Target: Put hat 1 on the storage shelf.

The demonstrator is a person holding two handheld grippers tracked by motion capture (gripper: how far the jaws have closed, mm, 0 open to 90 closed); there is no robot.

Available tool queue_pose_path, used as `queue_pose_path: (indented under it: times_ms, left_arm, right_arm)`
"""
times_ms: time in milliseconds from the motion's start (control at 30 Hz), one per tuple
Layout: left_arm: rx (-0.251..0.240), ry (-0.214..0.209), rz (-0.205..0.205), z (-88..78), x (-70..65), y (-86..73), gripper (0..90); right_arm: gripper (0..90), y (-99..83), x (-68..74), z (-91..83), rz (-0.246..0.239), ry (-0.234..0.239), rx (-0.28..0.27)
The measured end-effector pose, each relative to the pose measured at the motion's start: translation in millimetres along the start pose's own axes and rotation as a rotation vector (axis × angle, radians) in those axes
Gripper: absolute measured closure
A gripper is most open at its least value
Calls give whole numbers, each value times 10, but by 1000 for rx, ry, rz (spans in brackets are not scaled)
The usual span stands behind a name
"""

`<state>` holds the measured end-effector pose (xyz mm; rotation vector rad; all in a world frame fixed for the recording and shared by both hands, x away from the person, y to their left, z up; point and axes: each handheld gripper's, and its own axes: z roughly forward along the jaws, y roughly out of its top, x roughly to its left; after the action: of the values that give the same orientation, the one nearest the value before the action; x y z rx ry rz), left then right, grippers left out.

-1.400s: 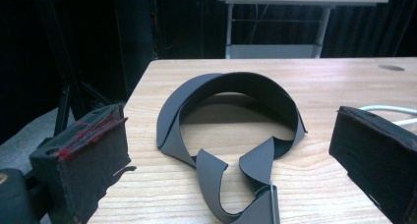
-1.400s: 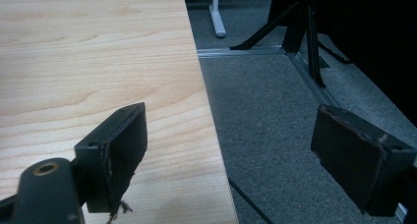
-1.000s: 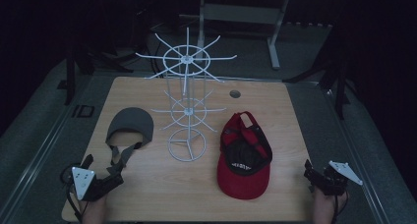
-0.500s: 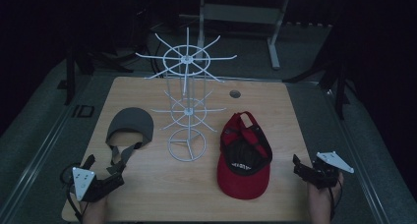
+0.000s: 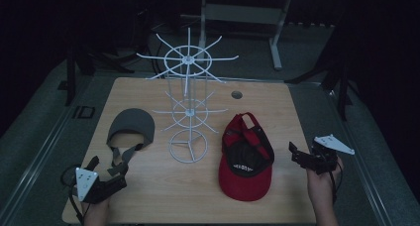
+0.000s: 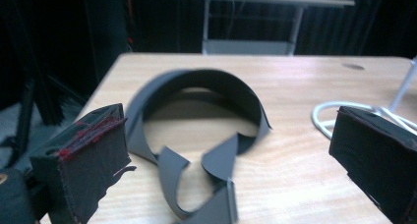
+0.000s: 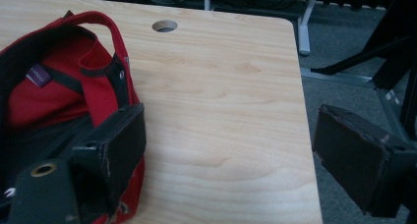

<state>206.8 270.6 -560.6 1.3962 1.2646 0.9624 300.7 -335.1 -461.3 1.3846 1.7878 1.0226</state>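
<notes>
Both grippers are gaping wide and holding nothing: the left gripper (image 5: pixel 106 170) is facing the grey cap (image 5: pixel 130 129), the right gripper (image 5: pixel 296 153) sitting beside the red cap (image 5: pixel 246 159)

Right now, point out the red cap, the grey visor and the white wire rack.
red cap (image 5: pixel 246 179), high view, on its brim.
grey visor (image 5: pixel 131 123), high view, on its peak.
white wire rack (image 5: pixel 188 146), high view, on its ring base.

Matt cloth caps (image 5: pixel 246 161), smooth wood-grain table (image 5: pixel 297 112)
</notes>
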Motion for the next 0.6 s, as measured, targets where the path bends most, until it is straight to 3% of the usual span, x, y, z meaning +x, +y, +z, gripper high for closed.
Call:
queue_pose_path:
  times_ms: [33,233,300,400,467,600]
  left_arm:
    - [11,-13,-2,5,-13,3,17]
    - [14,-2,0,5,-52,15,17]
    - [11,-12,-6,1,-55,16,17]
    - [3,-30,-9,-4,-70,21,17]
    - [7,-37,-6,-1,-77,22,17]
    - [10,-44,-9,3,-74,18,17]
  right_arm:
    - [130,27,2,10,-5,10,2]
    - [136,153,69,95,-17,87,10]
    - [166,184,124,154,-15,96,34]
    - [131,191,203,257,-19,180,59]
    - [121,182,288,324,-62,200,67]
    - [124,165,433,468,-101,245,76]
